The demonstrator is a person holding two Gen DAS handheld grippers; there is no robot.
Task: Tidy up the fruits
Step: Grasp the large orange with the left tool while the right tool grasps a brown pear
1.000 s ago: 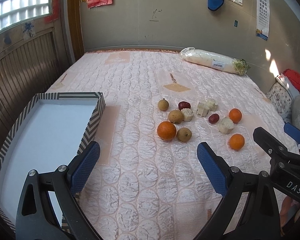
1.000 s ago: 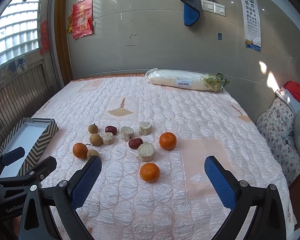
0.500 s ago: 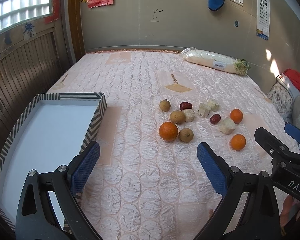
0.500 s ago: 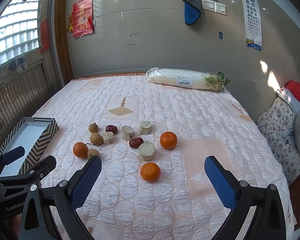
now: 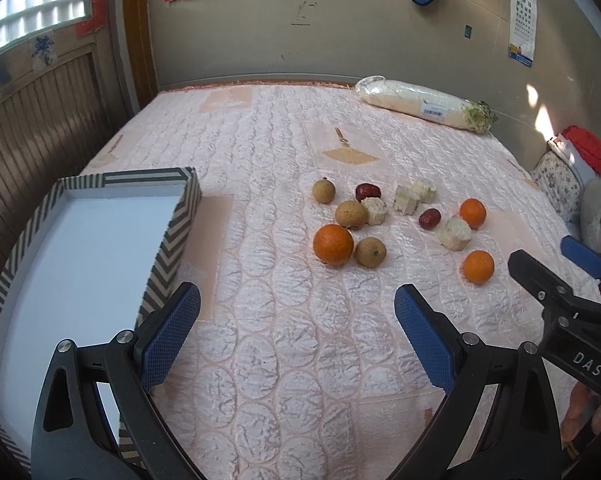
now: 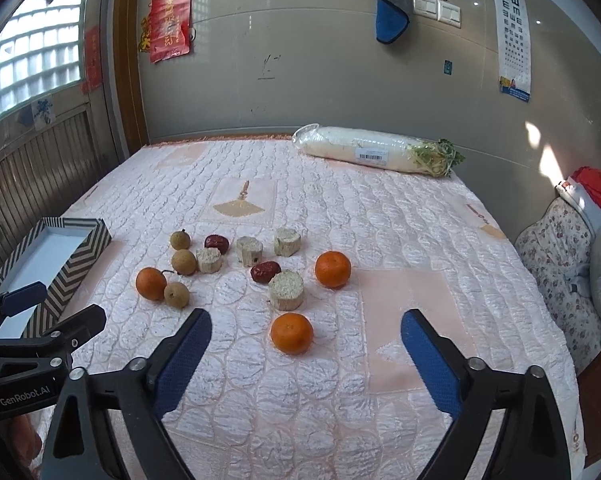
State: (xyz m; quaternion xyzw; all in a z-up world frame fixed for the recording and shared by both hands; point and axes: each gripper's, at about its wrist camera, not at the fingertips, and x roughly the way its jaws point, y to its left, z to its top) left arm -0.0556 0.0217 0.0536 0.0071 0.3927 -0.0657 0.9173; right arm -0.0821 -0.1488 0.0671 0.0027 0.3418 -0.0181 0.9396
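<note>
Right gripper (image 6: 302, 344): I see jaws just narrowed, apart, nearest orange (image 6: 291, 333) centre frame, untouched.
Left gripper (image 5: 296, 320): spread, empty.

Quilted bed (image 6: 400, 292); fruits (image 6: 292, 333), box (image 5: 172, 216), wrapped radish (image 6: 374, 153).

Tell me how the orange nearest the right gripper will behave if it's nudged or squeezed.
The nearest orange is round and lies free on the quilted bedspread, so a nudge would probably roll it. Its rind looks firm, so it likely tolerates a moderate squeeze. The right gripper looks wide enough to straddle it.
</note>
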